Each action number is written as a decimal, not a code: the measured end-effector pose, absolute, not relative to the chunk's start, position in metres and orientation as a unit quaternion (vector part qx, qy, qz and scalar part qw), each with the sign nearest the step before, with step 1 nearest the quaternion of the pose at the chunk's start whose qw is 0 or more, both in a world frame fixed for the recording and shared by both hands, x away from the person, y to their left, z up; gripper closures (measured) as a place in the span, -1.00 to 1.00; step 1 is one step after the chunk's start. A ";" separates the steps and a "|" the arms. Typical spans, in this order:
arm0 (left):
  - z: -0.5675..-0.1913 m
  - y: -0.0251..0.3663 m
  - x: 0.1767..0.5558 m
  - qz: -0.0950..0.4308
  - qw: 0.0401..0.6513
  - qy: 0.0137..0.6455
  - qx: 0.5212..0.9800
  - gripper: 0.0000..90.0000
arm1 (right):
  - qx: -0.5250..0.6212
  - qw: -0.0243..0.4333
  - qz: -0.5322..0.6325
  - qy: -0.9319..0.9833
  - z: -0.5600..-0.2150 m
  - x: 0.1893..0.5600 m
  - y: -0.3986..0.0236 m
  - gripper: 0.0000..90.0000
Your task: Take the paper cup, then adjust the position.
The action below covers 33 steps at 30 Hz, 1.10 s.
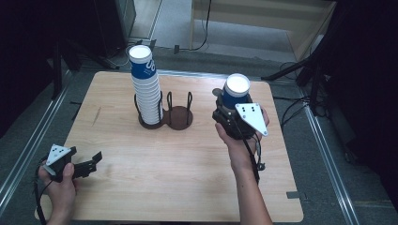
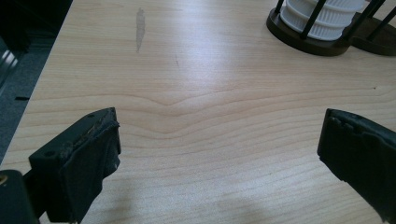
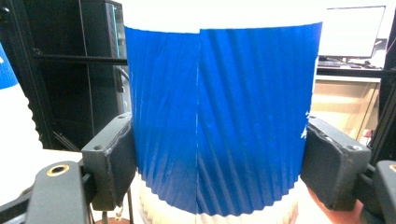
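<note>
A: Take the dark cup holder in the middle of the wooden table as the reference. What sits in it?

B: Its left ring carries a tall stack of cups, white ribbed sides with a blue cup on top. The ring to the right of that stack is bare, with thin black posts around it.

A: And the right gripper?

B: It is to the right of the holder, held in the person's right hand. Its jaws are clamped on a single blue paper cup, one pad against each side of the blue ribbed sleeve. In the right gripper view that cup stands upright between the two black pads, white band at its rim.

A: Is that cup resting on anything?

B: I cannot tell for sure. In the high view a dark round shape peeks out just behind it, maybe another part of the holder, but the gripper hides the cup's base.

A: The left gripper?

B: Well apart from the holder, toward the near left corner of the table, in the person's left hand. Its jaws stand wide apart with nothing between them; the left gripper view has bare wood grain in the gap and the holder's base with the bottom of the stack at the top right.
</note>
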State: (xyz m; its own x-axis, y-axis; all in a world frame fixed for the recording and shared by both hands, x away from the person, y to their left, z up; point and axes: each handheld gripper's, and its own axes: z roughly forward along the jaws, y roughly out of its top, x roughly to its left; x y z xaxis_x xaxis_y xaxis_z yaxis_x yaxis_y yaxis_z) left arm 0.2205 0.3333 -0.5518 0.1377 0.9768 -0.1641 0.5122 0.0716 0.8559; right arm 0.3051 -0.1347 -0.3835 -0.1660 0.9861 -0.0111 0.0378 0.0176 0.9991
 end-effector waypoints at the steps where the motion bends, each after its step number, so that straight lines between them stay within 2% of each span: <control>1: -0.552 0.333 0.220 0.275 0.424 0.596 0.623 -1.00 | 0.463 0.451 0.524 0.554 -0.386 0.304 -0.137 -0.55; 18: -0.551 0.331 0.216 0.303 0.426 0.595 0.610 -1.00 | 0.487 0.437 0.508 0.560 -0.428 0.284 -0.172 -0.55; 25: -0.546 0.331 0.216 0.295 0.437 0.603 0.598 -1.00 | 0.500 0.432 0.503 0.557 -0.430 0.283 -0.181 -0.55; 33: -0.522 0.302 0.216 0.289 0.469 0.565 0.614 -1.00 | 0.495 0.429 0.501 0.565 -0.434 0.281 -0.177 -0.55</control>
